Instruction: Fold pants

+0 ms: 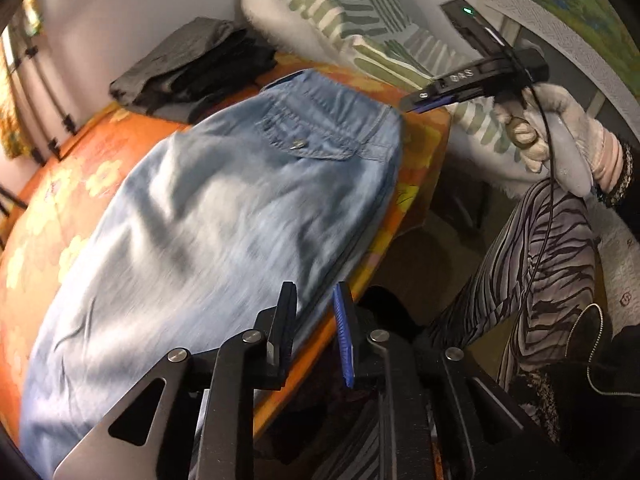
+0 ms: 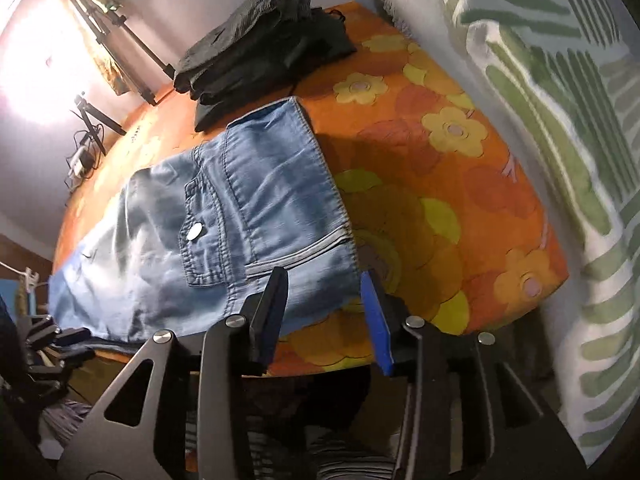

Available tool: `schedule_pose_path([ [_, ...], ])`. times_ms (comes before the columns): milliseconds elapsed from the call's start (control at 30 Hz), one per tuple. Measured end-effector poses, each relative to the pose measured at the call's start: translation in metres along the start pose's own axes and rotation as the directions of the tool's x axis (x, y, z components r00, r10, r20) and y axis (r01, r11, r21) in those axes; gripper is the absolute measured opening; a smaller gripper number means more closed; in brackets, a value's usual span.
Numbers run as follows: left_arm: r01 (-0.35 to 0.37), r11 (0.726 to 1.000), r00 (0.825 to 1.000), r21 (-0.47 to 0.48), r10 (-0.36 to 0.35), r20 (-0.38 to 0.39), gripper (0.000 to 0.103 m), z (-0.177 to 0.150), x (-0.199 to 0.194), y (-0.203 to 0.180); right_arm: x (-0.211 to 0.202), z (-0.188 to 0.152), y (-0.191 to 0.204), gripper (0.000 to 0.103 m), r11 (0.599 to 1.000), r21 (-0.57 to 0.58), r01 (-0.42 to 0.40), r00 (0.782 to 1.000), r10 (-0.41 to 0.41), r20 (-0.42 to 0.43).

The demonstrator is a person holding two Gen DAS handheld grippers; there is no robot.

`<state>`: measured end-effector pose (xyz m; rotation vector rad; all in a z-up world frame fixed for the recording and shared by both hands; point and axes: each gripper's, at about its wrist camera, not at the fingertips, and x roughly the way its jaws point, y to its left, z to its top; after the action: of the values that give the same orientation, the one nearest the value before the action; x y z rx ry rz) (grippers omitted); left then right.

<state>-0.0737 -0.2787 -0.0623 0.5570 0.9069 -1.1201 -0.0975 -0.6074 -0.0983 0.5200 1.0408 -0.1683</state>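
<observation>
My left hand-held gripper [image 1: 314, 312] sits parted a little with nothing between its pads, right at the near edge of the pants [image 1: 208, 216]. My right hand-held gripper [image 2: 324, 300] is also parted and empty, at the waistband corner. The pants lie folded lengthwise on the orange flowered tabletop [image 2: 460, 200], close to its edge. They could slide off if I tug unevenly, or the layers could shift apart.
</observation>
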Motion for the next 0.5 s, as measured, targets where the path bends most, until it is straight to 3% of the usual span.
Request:
schedule_pose_path([
  [100, -0.009, 0.999, 1.0, 0.041, 0.009, -0.021, 0.041, 0.004, 0.012, -0.008, 0.011, -0.001, -0.001, 0.04, 0.999, 0.037, -0.025, 0.999, 0.027, -0.032],
  [300, -0.041, 0.996, 0.997, 0.075, 0.046, -0.059, 0.041, 0.004, 0.036, -0.009, 0.037, -0.004, 0.0, 0.04, 0.997, 0.079, -0.012, 0.998, 0.016, -0.054],
  [367, -0.046, 0.997, 0.996, 0.06, 0.05, -0.073, 0.04, 0.002, 0.043, -0.002, 0.041, -0.004, 0.005, 0.031, 0.998, 0.068, 0.003, 0.999, 0.001, -0.051],
  [400, -0.034, 0.999, 0.996, 0.041, 0.038, -0.081, 0.027, 0.0, 0.046, 0.003, 0.042, -0.005, 0.008, 0.014, 0.998, 0.056, 0.005, 0.999, -0.002, -0.053],
  [467, -0.028, 0.999, 0.995, 0.023, 0.03, -0.093, 0.0, -0.003, 0.052, 0.008, 0.041, -0.004, 0.012, 0.009, 0.999, 0.048, 0.009, 0.999, -0.007, -0.047],
  [500, -0.032, 0.999, 0.995, 0.021, 0.033, -0.091, 0.0, -0.003, 0.052, 0.01, 0.039, -0.004, 0.014, 0.007, 0.999, 0.047, 0.006, 0.999, -0.004, -0.042],
])
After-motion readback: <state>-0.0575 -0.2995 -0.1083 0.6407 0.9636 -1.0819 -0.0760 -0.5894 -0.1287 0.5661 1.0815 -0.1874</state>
